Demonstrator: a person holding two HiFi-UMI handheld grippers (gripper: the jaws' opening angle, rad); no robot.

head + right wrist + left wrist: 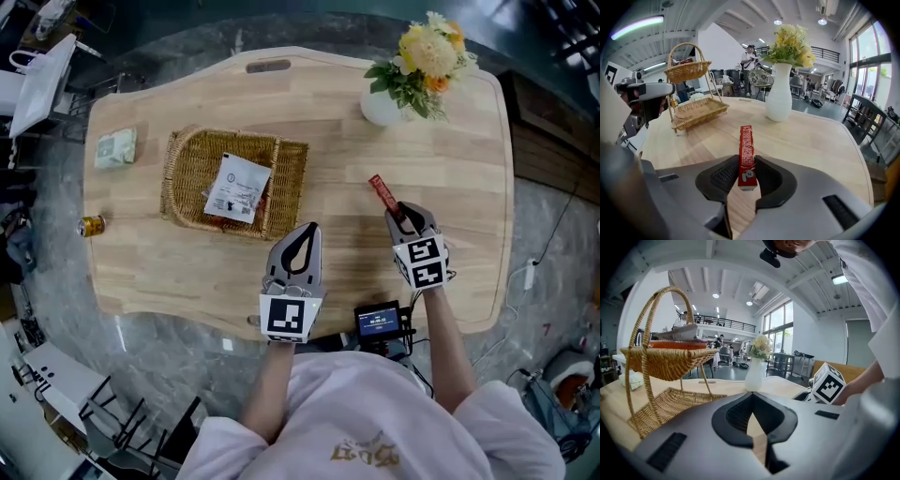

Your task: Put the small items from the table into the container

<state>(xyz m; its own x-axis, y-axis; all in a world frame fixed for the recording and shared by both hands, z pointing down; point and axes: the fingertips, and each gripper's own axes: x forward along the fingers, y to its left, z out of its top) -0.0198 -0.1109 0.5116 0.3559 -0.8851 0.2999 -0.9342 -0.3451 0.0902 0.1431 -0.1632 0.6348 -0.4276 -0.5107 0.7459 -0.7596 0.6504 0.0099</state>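
Now at grasp stage: red stick packet [746, 140] clamped in right tool [743, 165], left tool [751, 394] closed and empty; next, carry across to wicker basket [186, 169].

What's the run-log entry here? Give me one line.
left gripper: shut, empty | right gripper: shut on red packet | wicker basket: white sachet on top | table: green pack, small can

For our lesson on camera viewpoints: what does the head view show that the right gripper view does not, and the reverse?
Head view only: the small screen near the person's chest. Right gripper view only: a person standing in the hall behind. Both: the red pack between the right gripper's jaws, the vase, the basket.
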